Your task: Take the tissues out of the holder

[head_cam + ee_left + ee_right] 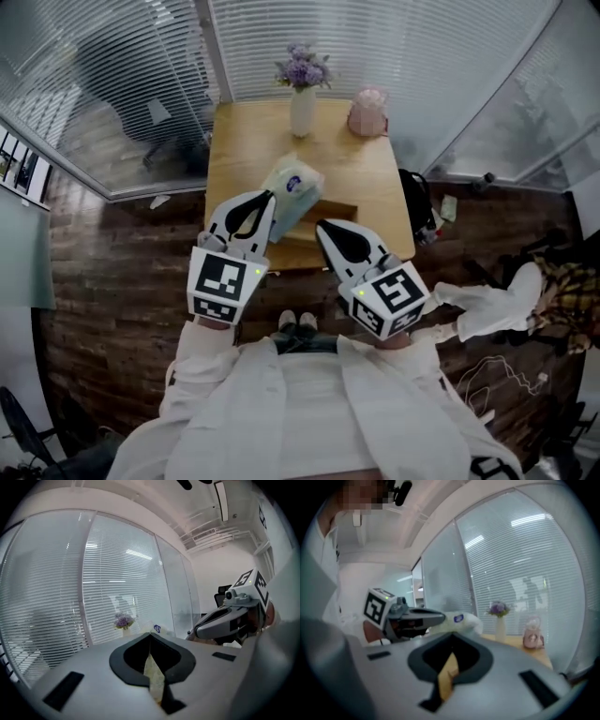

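A soft white tissue pack [298,185] with a blue logo hangs tilted over the near part of the wooden table [239,141]. My left gripper [265,199] is shut on its near end. In the right gripper view the same jaws meet the pack [464,619]. A low wooden holder [336,212] sits on the table just right of the pack. My right gripper [322,227] is shut with nothing in it, a little short of the holder. Only the pack's logo [157,628] shows past the left gripper [150,635].
At the table's far edge stand a white vase of purple flowers [302,108] and a pink object [367,112]. Glass walls with blinds [394,56] close off the back. A dark bag [417,202] and cloth [497,305] lie on the wooden floor at right.
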The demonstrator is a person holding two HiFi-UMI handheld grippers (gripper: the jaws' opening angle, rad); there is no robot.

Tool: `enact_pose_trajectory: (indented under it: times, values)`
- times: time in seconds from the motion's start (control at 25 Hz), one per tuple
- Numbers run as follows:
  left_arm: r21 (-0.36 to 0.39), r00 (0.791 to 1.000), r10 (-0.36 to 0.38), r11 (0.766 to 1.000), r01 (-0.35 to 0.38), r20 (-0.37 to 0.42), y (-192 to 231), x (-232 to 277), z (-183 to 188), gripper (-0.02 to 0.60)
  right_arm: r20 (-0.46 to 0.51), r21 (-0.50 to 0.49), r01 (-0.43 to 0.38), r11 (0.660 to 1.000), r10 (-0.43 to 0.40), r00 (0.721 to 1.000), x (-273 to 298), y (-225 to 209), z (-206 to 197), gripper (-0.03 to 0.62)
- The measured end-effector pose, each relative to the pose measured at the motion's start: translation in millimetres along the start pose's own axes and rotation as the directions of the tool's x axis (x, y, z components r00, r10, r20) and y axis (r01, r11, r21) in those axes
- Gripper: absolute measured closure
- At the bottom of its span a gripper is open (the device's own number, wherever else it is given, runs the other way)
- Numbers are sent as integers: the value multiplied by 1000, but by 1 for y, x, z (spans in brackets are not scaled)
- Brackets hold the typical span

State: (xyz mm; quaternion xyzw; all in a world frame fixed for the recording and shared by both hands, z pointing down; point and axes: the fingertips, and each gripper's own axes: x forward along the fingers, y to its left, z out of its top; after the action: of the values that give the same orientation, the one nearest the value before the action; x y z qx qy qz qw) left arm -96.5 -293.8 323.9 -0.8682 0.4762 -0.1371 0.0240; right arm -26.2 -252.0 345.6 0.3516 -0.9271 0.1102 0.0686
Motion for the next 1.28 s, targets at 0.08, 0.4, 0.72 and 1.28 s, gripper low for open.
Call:
enact_pose_trajectory:
  times: [0.08,0.4,0.72,1.28]
  values:
    - [-2,999,20,1000,-20,37,1,-6,12,574,21,-18,-9,1000,9,1000,-1,3,11,583]
    - [-116,970,32,993,-4,243,-12,-23,56,574,145,-33,-33,999,38,989,-12,9,53,583]
    - [-181,940,-9,981,75,341,-22,-41,71,574,214,-2,11,1000,-10,977,-24,5,69,583]
    - [-255,935,-74,952,170,346,-33,-53,47,574,263,-9,47,999,-43,964,-41,2,60,583]
